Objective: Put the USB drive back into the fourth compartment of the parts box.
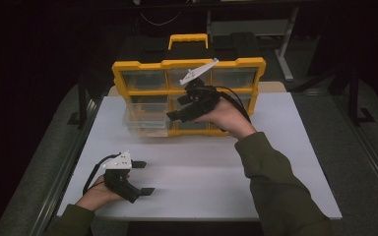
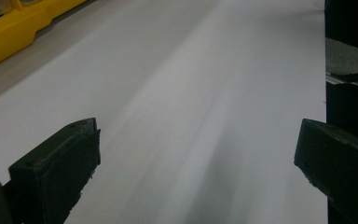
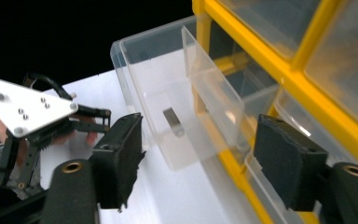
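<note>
Your right gripper (image 3: 198,163) open at the pulled-out clear plastic drawer (image 3: 168,107)

Its jaws stand apart, holding nothing; the drawer with a small metal piece (image 3: 173,122) lies just beyond them. Your left gripper (image 2: 196,163) rests wide open.

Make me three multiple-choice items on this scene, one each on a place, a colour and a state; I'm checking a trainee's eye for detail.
1. Where does the small metal piece lie?
A. in the pulled-out clear drawer
B. on the bare table
C. between the left tongs

2. What colour is the organizer frame?
A. red
B. yellow
C. green

3. How do the right tongs stand?
A. clamped on the drawer
C. holding the metal piece
B. open, gripping nothing

Answers: 1 A, the right gripper view shows it on the drawer's floor; 2 B, the frame and handle are yellow in the high view; 3 B, the jaws stand apart with nothing pressed between them.
</note>
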